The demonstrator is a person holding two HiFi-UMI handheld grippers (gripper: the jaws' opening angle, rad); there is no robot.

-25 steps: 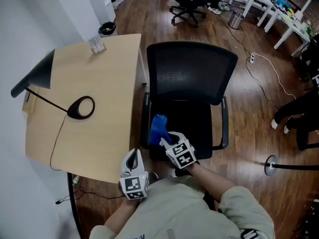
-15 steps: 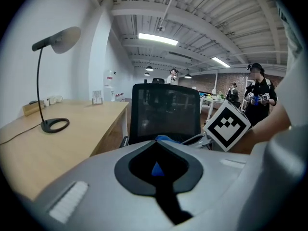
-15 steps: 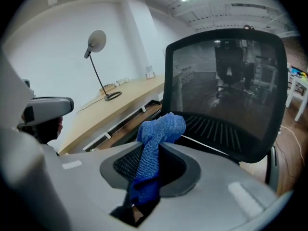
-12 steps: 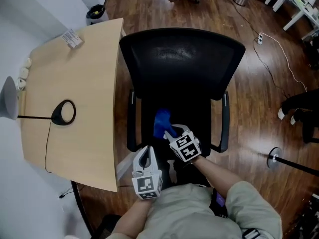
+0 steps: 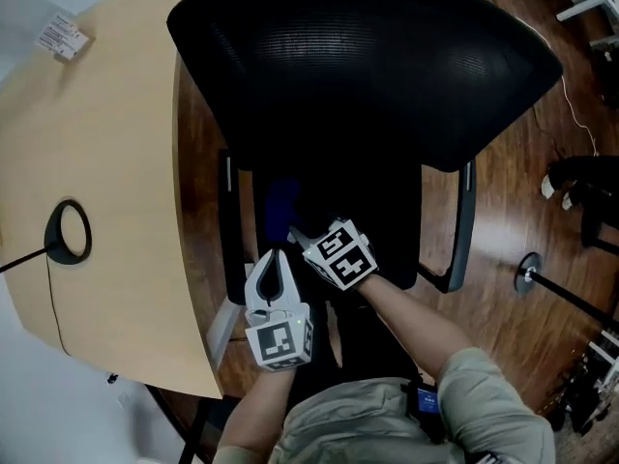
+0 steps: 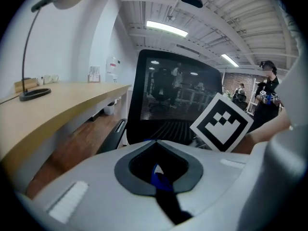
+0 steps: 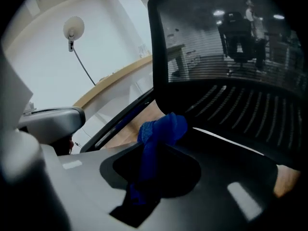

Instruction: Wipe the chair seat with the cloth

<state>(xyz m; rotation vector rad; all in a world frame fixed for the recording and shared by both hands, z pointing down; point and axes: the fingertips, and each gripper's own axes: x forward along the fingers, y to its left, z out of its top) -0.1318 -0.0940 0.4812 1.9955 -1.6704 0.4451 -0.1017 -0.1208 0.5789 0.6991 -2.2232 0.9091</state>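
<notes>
Between my right tongs [image 7: 144,174], which are clamped on it, sits a bunched blue cloth [image 7: 161,128], low over the black chair seat [image 5: 372,225]. My left tongs [image 5: 272,256] are pressed together just beside. Ahead rises the mesh backrest [image 5: 358,66], and the table [image 5: 97,153] lies to the left.

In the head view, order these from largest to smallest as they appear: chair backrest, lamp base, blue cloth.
1. Chair backrest, clearly largest.
2. Lamp base and blue cloth: alike; cloth partly hidden, so unranked.
</notes>
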